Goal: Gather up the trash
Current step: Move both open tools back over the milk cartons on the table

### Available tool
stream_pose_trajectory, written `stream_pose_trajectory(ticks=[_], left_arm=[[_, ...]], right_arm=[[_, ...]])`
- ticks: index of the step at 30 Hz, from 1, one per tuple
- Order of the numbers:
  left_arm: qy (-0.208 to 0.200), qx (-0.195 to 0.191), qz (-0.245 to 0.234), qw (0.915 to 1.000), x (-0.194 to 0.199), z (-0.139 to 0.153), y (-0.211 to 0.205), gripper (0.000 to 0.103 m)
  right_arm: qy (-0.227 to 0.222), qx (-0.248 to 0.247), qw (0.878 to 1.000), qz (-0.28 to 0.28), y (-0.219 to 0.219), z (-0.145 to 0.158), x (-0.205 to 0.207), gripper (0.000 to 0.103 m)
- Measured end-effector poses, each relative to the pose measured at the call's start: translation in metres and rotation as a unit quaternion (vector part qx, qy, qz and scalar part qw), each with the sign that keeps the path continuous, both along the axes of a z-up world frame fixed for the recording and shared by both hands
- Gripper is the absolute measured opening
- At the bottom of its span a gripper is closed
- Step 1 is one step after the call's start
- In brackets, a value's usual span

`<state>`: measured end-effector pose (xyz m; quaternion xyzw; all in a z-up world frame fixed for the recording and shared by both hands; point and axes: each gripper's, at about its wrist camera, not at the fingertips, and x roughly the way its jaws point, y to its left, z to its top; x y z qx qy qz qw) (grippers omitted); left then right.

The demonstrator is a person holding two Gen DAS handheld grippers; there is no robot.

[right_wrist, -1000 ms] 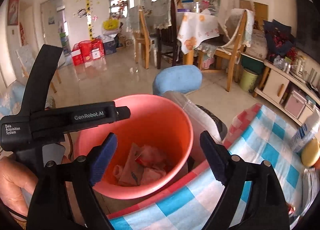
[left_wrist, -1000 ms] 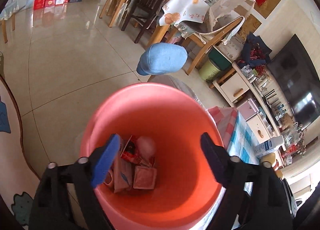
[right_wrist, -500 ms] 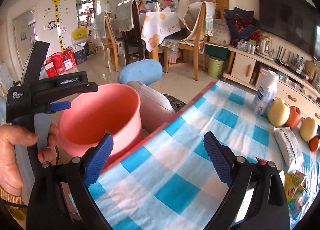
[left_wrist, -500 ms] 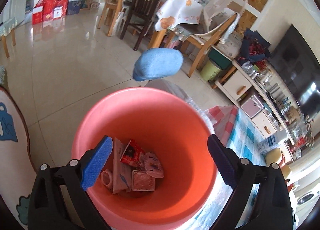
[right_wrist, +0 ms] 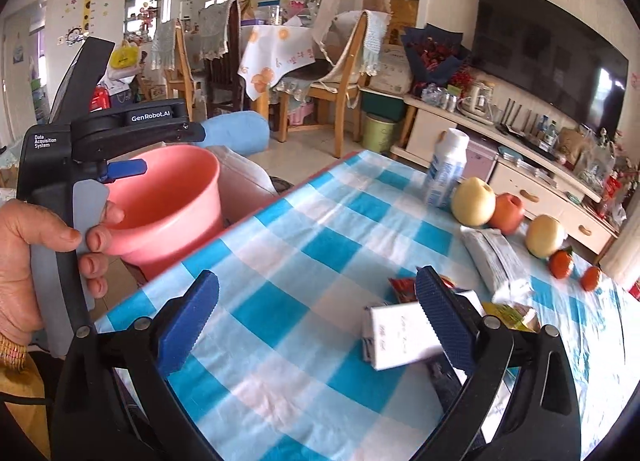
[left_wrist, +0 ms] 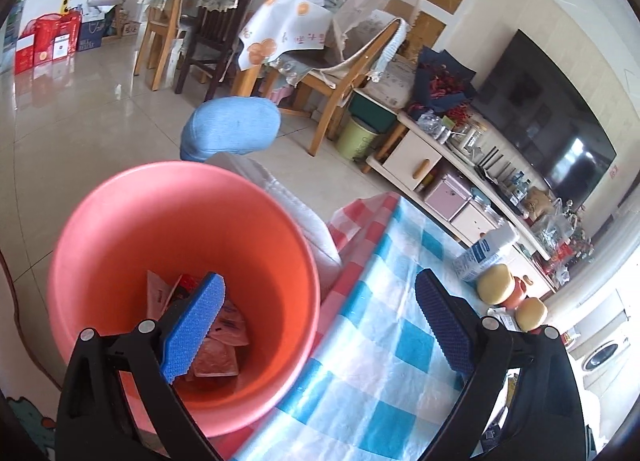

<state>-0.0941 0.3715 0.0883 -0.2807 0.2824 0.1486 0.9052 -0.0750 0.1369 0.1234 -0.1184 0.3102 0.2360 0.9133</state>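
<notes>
While the left claw hangs with its blue pads spread wide and nothing between them, one pad sits over the mouth of the round salmon-pink plastic bucket and the other over the blue-and-white checked cloth covering the worktop. Crumpled wrappers and small packets lie in the bottom of the bucket, which stands on the floor just beside the worktop's red-edged rim.

From the right wrist view, the right claw is opening, its jaws wide apart over the checked cloth and gripping nothing. A flat white rectangular packet lies on the cloth partly behind its right-hand pad; whether they touch cannot be told. Beside it are a red wrapper and a yellow wrapper. Further back on the worktop stand a white plastic bottle, two pale yellow pears, a red apple and two small oranges, with a white tissue pack near them. A person's hand grips the left tool's handle next to the bucket.
</notes>
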Motion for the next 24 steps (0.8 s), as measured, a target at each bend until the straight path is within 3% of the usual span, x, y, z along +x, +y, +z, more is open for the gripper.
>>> stream_pose_trajectory(ticks=[4, 13, 24], left_arm=[[-0.005, 0.026, -0.018, 0.9995, 0.006, 0.001, -0.025, 0.095], [-0.062, 0.049, -0.056, 0.9953, 0.0, -0.005, -0.071, 0.095], [-0.057, 0.143, -0.152, 0.9764, -0.01, -0.009, -0.141, 0.095]], right_arm=[[-0.002, -0.002, 1.0, -0.015, -0.019, 0.001, -0.01, 0.099], [0.005, -0.011, 0.999, -0.053, -0.057, -0.007, -0.025, 0.099], [-0.02, -0.058, 0.996, -0.063, -0.087, -0.02, -0.042, 0.099]])
